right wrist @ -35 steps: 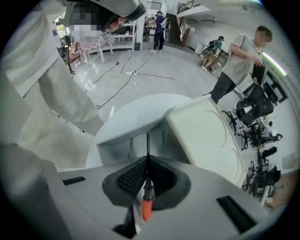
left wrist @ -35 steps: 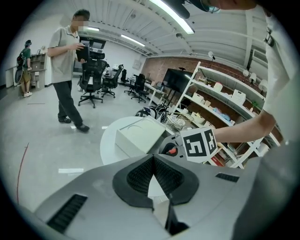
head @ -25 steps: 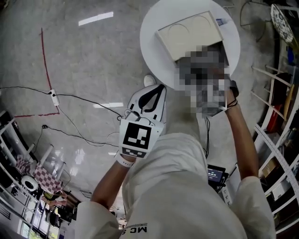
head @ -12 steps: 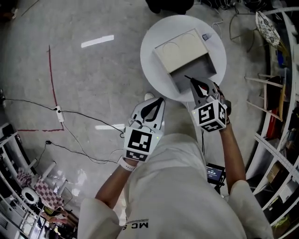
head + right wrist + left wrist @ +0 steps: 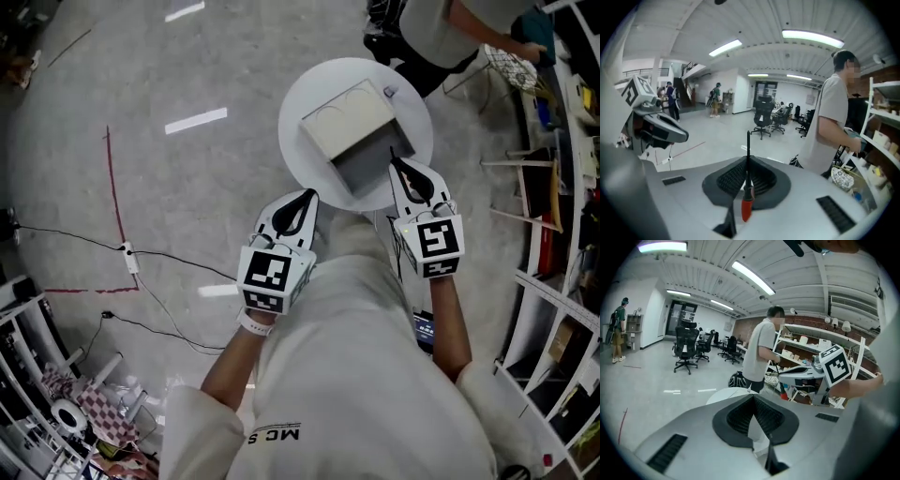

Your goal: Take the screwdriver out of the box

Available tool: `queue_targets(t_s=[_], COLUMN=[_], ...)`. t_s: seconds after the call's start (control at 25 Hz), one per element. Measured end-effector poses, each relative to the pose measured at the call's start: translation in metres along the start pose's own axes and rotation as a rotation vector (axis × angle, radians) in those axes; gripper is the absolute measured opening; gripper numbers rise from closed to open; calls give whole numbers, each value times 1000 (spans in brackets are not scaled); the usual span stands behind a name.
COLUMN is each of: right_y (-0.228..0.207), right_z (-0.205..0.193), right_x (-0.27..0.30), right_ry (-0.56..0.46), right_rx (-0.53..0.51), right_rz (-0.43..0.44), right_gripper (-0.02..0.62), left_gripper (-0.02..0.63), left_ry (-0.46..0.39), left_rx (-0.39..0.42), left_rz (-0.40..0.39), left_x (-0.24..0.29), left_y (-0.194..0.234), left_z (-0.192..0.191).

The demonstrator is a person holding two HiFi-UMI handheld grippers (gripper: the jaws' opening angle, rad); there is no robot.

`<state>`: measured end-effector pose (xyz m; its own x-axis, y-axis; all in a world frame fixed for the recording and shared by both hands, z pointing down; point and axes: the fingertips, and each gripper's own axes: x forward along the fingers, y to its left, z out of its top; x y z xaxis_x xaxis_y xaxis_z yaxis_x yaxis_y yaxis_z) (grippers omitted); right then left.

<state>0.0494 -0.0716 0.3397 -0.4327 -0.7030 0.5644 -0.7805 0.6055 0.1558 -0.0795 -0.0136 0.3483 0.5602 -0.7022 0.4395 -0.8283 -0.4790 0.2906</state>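
The box (image 5: 349, 122) stands on the round white table (image 5: 300, 98), its beige lid folded back and its grey inside showing. My right gripper (image 5: 396, 165) hovers at the box's near right corner, shut on the screwdriver (image 5: 746, 190). The screwdriver has a red handle and a thin black shaft that sticks out past the jaw tips (image 5: 391, 153). My left gripper (image 5: 307, 195) is shut on nothing and held left of the table's near edge. In the left gripper view the right gripper (image 5: 806, 373) shows at the right.
A person (image 5: 441, 23) stands just beyond the table and shows in both gripper views (image 5: 761, 352) (image 5: 834, 122). Shelves (image 5: 562, 169) run along the right. Cables (image 5: 141, 258) and a red floor line (image 5: 111, 187) lie to the left. Office chairs (image 5: 764, 117) stand far back.
The right gripper has drawn back from inside the box toward me with the screwdriver in it. The left gripper has risen a little. The table now looks farther off.
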Motion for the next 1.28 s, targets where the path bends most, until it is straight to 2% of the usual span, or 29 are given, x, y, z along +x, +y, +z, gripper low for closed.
queue_targets(t_s=[0.28, 0.4, 0.52, 0.76, 0.96, 1.12, 1.28], right_y=[-3, -4, -1, -6, -11, -9, -3], right_z=[45, 56, 57, 64, 71, 78, 76], right_x=[-47, -63, -73, -98, -110, -112, -111], right_ry=[-179, -237, -279, -340, -381, -400, -378], right_rx=[123, 159, 206, 234, 349, 322, 286], right_rz=[-8, 16, 49, 39, 27, 30, 55], right_gripper=[78, 78, 78, 78, 78, 78, 78], left_gripper=[9, 9, 9, 9, 9, 9, 9], left_ry=[-81, -125, -149, -205, -226, -248, -228], left_rx=[-1, 15, 17, 34, 41, 48, 52], left_rz=[46, 63, 82, 93, 97, 91, 70], left_x=[-25, -37, -46, -66, -71, -73, -69], left_y=[12, 16, 22, 19, 22, 20, 15], left_z=[27, 38, 42, 63, 75, 83, 78])
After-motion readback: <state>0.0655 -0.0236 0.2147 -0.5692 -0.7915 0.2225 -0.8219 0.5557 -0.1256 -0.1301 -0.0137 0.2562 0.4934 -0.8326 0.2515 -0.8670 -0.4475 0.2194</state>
